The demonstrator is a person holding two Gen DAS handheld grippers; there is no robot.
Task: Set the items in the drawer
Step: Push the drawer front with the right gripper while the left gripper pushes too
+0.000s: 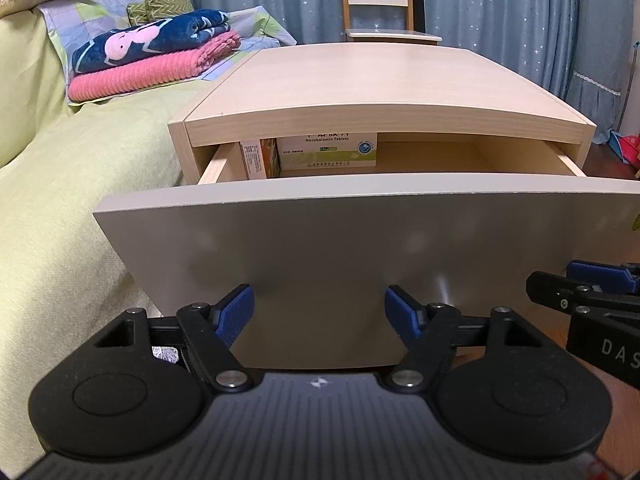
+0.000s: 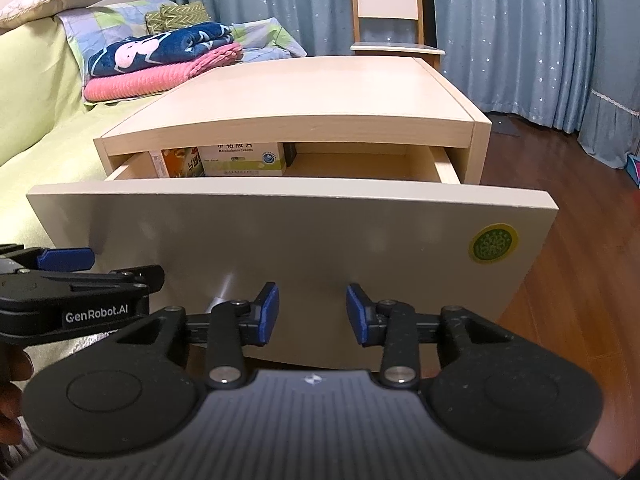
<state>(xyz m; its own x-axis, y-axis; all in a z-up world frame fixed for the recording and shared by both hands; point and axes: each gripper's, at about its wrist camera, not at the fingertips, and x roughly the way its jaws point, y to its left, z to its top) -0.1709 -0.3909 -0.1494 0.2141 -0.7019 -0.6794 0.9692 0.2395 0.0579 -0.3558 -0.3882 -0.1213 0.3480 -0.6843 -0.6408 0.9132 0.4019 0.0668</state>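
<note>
A light wooden nightstand (image 1: 360, 76) (image 2: 304, 92) has its top drawer pulled out, and the pale drawer front (image 1: 340, 248) (image 2: 280, 240) faces both cameras. Inside the drawer at the left stand a white and green tablet box (image 1: 328, 152) (image 2: 244, 160) and an orange carton (image 1: 270, 158) (image 2: 182, 164). My left gripper (image 1: 319, 314) is open and empty, close before the drawer front. My right gripper (image 2: 312, 312) is open and empty too, just right of the left one. The right gripper also shows at the right edge of the left wrist view (image 1: 592, 288).
A bed with a green cover (image 1: 60, 200) lies left of the nightstand, with folded pink and navy blankets (image 1: 152, 56) (image 2: 160, 60) on it. A chair (image 2: 388, 4) and blue curtains (image 2: 520, 32) stand behind. Wooden floor (image 2: 580, 280) lies to the right. A round sticker (image 2: 493, 243) marks the drawer front.
</note>
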